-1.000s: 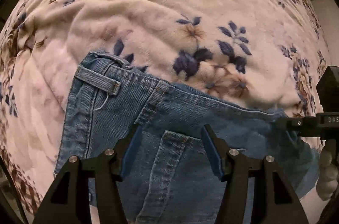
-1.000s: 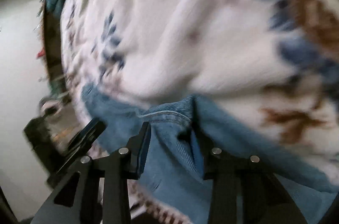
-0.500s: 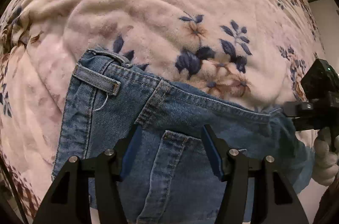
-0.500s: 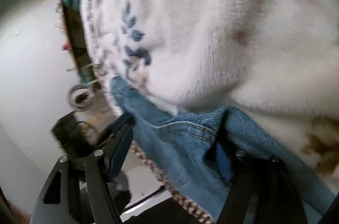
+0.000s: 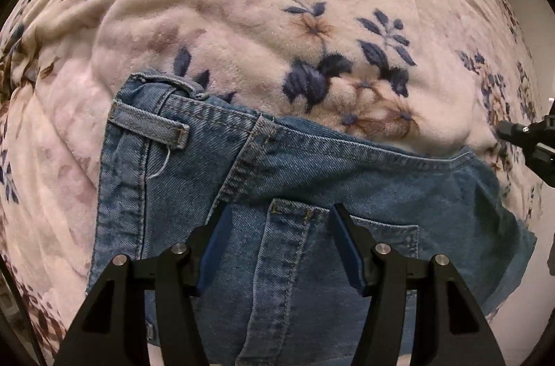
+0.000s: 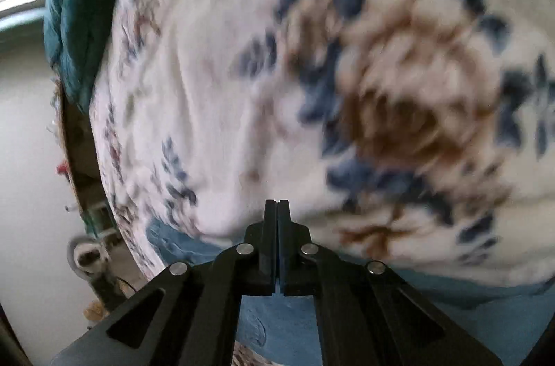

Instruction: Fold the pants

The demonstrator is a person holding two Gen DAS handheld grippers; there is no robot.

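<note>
Left wrist view, left to right. The denim pants (image 5: 277, 192) lie on the floral fleece blanket (image 5: 242, 19), waistband toward 12 o'clock, filling the lower half of the view from 8 o'clock to 4 o'clock. A belt loop (image 5: 149, 128) sits at 9 o'clock of the garment; a back pocket (image 5: 333, 248) lies between my fingertips. My left gripper (image 5: 277, 227) hovers over the pocket with its jaws spread wide and nothing between them; whether its pads touch the denim I cannot tell. At 3 o'clock, part of my right gripper (image 5: 520, 137) shows beside the far corner of the waistband.

Right wrist view. A teal cloth bundle (image 6: 73, 2) lies at 10 o'clock by the blanket's edge. The right gripper (image 6: 276, 210) has its fingers pressed flat together with no denim visible between them; the pants (image 6: 288, 314) pass beneath it at 6 o'clock. The blanket is motion-blurred here.

Step in hand, as I judge it: securing both waistband corners for the fold. To do it well I should reopen the right gripper and bite the full thickness of the waistband hem, move the left one toward the belt-loop corner rather than the pocket, pinch denim only and no fleece, then lift both corners level.
</note>
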